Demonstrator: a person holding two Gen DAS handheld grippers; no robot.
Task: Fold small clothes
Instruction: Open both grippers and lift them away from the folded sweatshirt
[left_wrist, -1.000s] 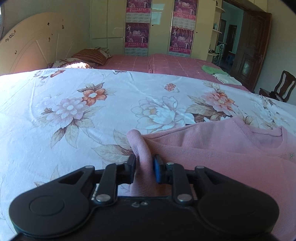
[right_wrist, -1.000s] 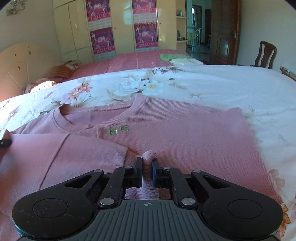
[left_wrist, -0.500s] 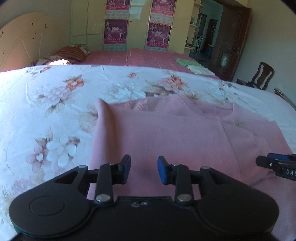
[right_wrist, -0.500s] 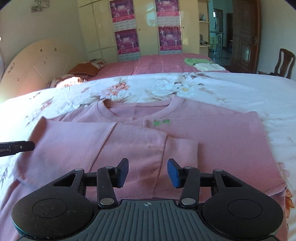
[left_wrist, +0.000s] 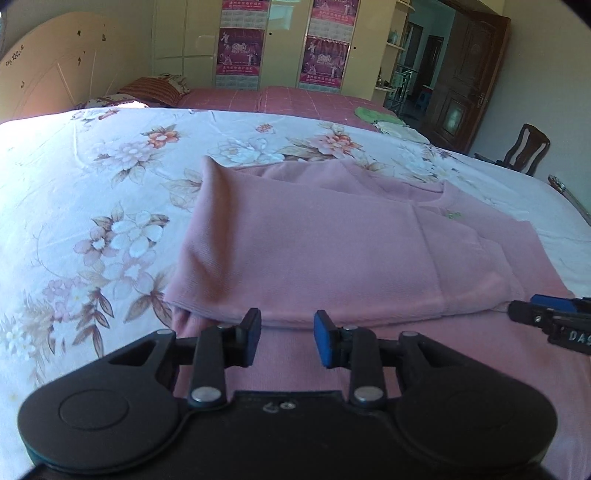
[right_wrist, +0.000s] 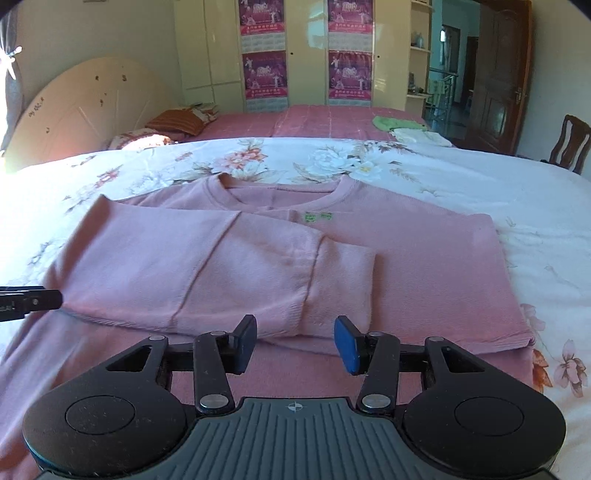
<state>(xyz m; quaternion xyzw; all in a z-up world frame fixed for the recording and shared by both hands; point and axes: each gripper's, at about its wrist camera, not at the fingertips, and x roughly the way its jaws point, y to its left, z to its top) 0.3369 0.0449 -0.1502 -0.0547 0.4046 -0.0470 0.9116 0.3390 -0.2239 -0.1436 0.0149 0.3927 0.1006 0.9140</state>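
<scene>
Pink sweater (right_wrist: 424, 258) lies flat on the bed (right_wrist: 535, 192), one sleeve (right_wrist: 229, 266) folded across the chest; left gripper (left_wrist: 287, 338) and right gripper (right_wrist: 294, 343), both open and empty, hover at its near edge, next probably gripping the opposite sleeve or hem.

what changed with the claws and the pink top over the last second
Both claws let go. A second ago the left claw and right claw each pinched a fold of the pink sweater; now both are open and drawn back toward its near edge. The sleeve they carried lies folded across the front. The sweater remains on the floral bedsheet.
</scene>
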